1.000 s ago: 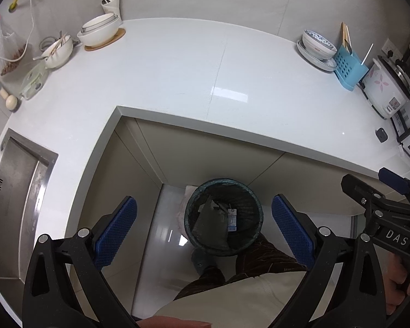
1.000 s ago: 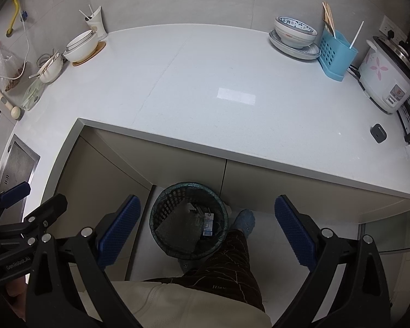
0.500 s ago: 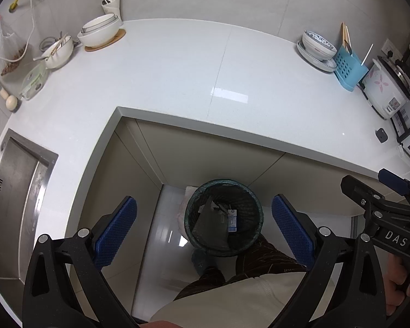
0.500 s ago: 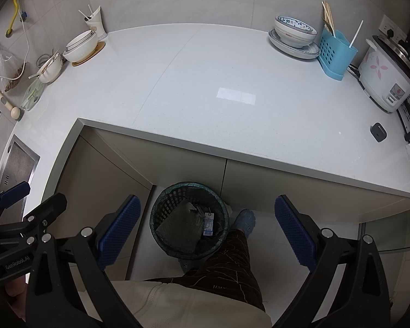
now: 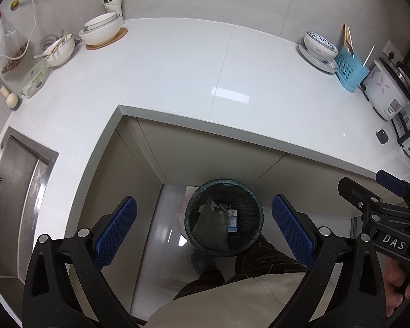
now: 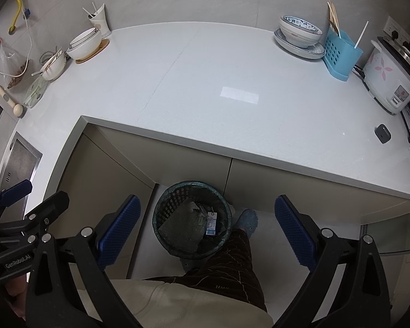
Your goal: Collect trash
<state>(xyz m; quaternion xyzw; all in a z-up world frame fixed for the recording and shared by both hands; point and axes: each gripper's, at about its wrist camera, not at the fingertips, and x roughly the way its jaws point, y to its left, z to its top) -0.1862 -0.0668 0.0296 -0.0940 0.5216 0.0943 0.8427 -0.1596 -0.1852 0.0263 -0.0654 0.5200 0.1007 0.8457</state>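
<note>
Nothing has shifted: both the left gripper (image 5: 204, 228) and right gripper (image 6: 207, 228) still hover, fingers apart, above the bin (image 5: 223, 220).

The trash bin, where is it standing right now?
The trash bin stands on the floor in front of the cabinets below the counter's edge, low in the middle of both views, right by the person's leg.

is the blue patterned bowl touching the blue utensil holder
Apart. The right wrist view shows a strip of wall and counter between the blue patterned bowl and the blue utensil holder; the bowl sits on a plate.
</note>
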